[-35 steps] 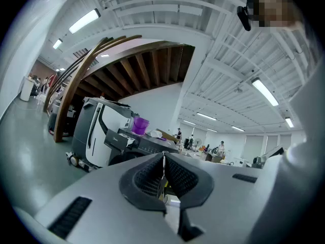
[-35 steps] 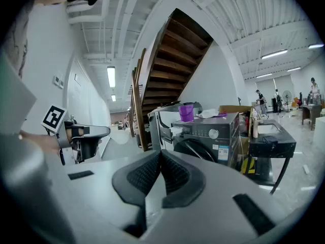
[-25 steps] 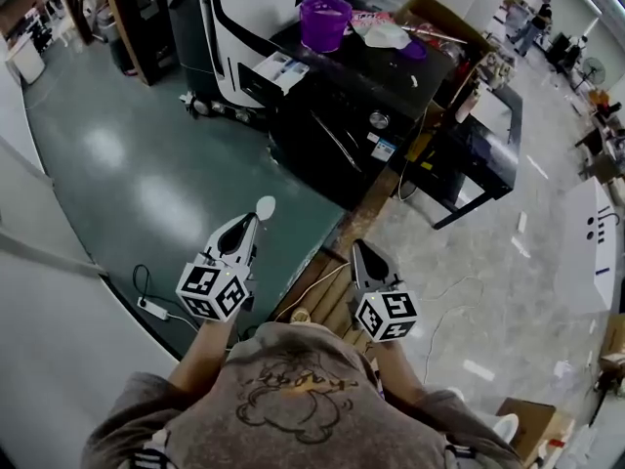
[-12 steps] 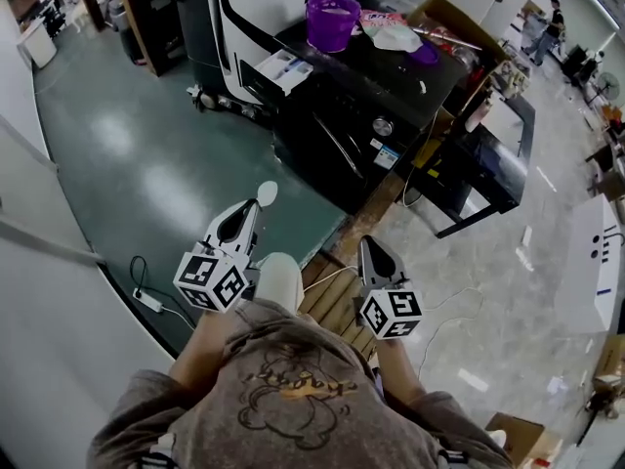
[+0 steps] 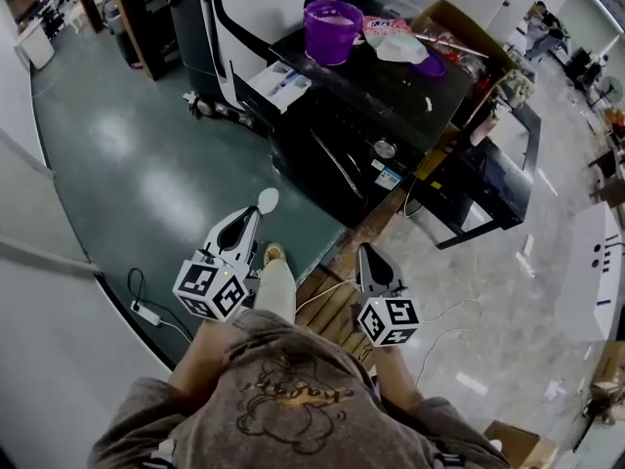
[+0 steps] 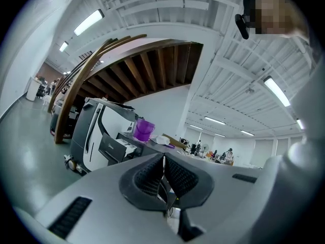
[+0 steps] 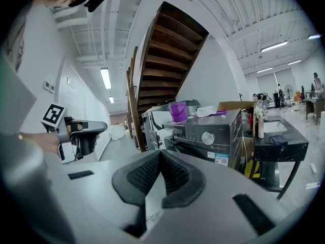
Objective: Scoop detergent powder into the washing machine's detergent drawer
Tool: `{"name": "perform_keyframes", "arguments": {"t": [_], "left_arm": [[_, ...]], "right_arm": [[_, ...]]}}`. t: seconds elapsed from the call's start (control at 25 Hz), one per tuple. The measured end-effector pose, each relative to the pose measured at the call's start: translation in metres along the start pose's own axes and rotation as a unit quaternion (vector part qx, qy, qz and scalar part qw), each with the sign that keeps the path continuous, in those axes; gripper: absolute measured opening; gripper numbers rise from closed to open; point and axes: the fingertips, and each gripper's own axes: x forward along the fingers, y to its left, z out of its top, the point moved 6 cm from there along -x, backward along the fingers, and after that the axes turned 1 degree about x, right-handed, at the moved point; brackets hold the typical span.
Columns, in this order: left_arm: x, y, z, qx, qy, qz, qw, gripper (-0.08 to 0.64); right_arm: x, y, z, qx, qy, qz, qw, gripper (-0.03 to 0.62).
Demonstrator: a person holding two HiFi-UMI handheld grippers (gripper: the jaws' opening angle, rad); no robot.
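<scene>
Fingers on both tools are closed. On the left gripper [image 6: 163,162] the ribbed pads [image 6: 147,179] press on a thin pale handle. In the head view a white spoon [image 5: 266,200] sticks out past that gripper's tip, bowl forward. On the right gripper [image 7: 159,156] the pads meet at the tips and hold nothing. Both grippers are held low in front of the person's chest, side by side but apart. They point toward the black washer [image 5: 391,115] from well short of it.

Just left of the black washer stands the white-and-black washing machine [image 5: 259,18]. Its detergent drawer [image 5: 280,79] is pulled out, pale, with dividers inside. The drawer is well apart from the spoon, with only green floor [image 5: 146,164] between them.

Right of the black washer is a low black table [image 5: 498,179]. On the washer's top, a cardboard box [image 5: 459,27] sits at the far right, a purple bucket [image 5: 333,18] at the left end, and a pink-and-white bag [image 5: 391,35] between the two. Wooden planks [image 5: 337,301] run from the washer's near corner to the right gripper. The person's leg [image 5: 276,286] steps forward between the grippers. A white power strip [image 5: 145,309] lies on the floor well left of the washer, near the left gripper.
</scene>
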Motion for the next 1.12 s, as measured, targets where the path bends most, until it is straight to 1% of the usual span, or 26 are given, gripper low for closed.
{"name": "perform_keyframes", "arguments": {"t": [0.24,0.48,0.64,0.8,0.96,1.12], "left_arm": [[0.054,0.039,0.013,-0.011,0.001,0.001,0.9999,0.023],[0.118,0.081,0.041,-0.020,0.013,-0.008,0.9997,0.024],[0.168,0.108,0.069,-0.021,0.021,-0.027,0.9992,0.024],[0.209,0.128,0.108,-0.018,0.023,-0.041,0.9987,0.025],[0.239,0.138,0.144,-0.010,0.022,-0.055,0.9982,0.023],[0.257,0.141,0.165,-0.008,0.017,-0.064,0.9978,0.023]], "right_arm": [[0.065,-0.013,0.016,-0.003,0.009,0.001,1.000,0.002],[0.132,-0.023,0.053,-0.003,0.013,-0.005,1.000,0.002],[0.180,-0.031,0.085,-0.004,0.013,-0.022,1.000,0.002],[0.214,-0.030,0.127,-0.005,0.011,-0.033,0.999,0.002],[0.229,-0.031,0.162,-0.004,0.007,-0.046,0.999,0.003],[0.239,-0.034,0.182,-0.002,0.005,-0.056,0.998,0.003]]}}
